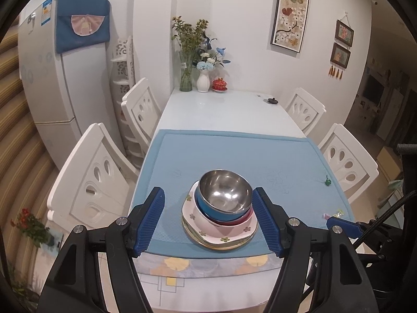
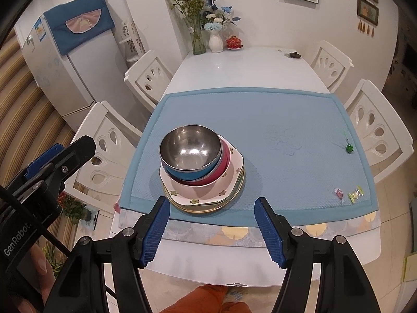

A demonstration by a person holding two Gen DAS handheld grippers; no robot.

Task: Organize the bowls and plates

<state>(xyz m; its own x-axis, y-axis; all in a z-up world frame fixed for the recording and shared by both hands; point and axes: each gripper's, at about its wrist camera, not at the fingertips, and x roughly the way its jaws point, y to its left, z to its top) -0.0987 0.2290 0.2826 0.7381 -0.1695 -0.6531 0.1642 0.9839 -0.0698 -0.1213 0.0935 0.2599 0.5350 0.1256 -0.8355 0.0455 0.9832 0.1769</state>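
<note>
I see one stack near the front edge of the blue mat (image 1: 234, 156) on the surface: a steel-lined bowl with a blue outside (image 1: 224, 195) sits on top, tilted a little, nested in a red bowl (image 1: 234, 220), which sits in a white flowered dish (image 1: 208, 230) with wavy corners, all on a gold-rimmed plate (image 1: 221, 246) at the bottom. My left gripper (image 1: 208, 220) has its jaws wide, one blue pad on each side of the stack, not touching it. My right gripper (image 2: 211, 228) also has its jaws wide and holds nothing, just near of the stack. Two wrapped candies (image 2: 349, 194) lie at the mat's near right corner.
</note>
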